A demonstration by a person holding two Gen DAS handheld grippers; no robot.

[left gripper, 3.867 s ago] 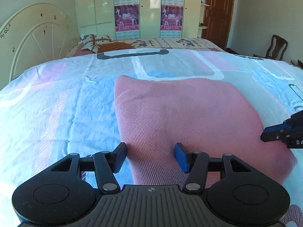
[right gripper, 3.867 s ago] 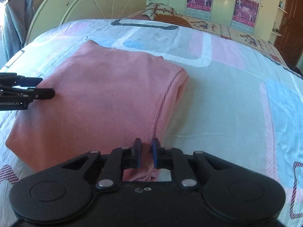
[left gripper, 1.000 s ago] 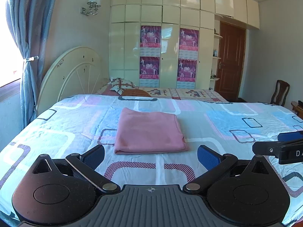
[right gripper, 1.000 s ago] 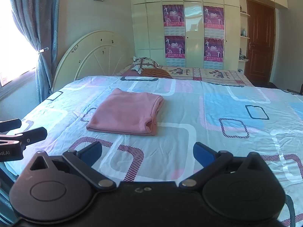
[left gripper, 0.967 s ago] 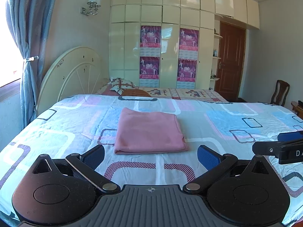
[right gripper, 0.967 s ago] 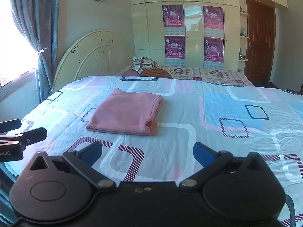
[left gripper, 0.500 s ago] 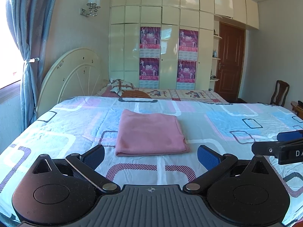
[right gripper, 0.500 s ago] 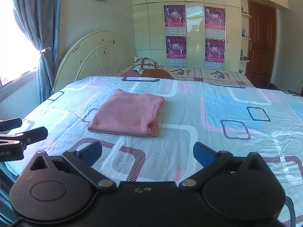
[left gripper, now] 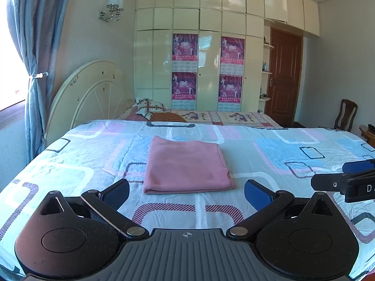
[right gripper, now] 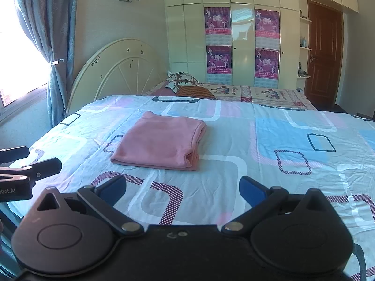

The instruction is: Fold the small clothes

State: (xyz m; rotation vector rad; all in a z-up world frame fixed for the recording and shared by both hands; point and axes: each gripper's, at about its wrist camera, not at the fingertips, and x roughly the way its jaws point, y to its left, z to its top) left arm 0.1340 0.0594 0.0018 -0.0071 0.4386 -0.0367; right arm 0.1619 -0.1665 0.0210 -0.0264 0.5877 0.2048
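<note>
A pink garment [left gripper: 186, 167] lies folded into a flat rectangle on the patterned bedsheet [left gripper: 269, 154]; it also shows in the right wrist view [right gripper: 161, 141]. My left gripper [left gripper: 186, 194] is open and empty, held back from the garment's near edge and above the bed. My right gripper [right gripper: 182, 190] is open and empty, also held back from the garment. Each gripper shows at the edge of the other's view: the right one [left gripper: 344, 179] and the left one [right gripper: 30, 161].
A cream headboard [left gripper: 89, 96] and pillows [left gripper: 150, 106] are at the bed's far left. A wardrobe with posters [left gripper: 208, 70], a brown door [left gripper: 284, 77] and a wooden chair [left gripper: 346, 114] stand beyond. Blue curtains [left gripper: 35, 58] hang at left.
Since 3.9 s ago both grippers let go of the pink garment, opened wide and drew back and up from it. Over the last second they barely moved.
</note>
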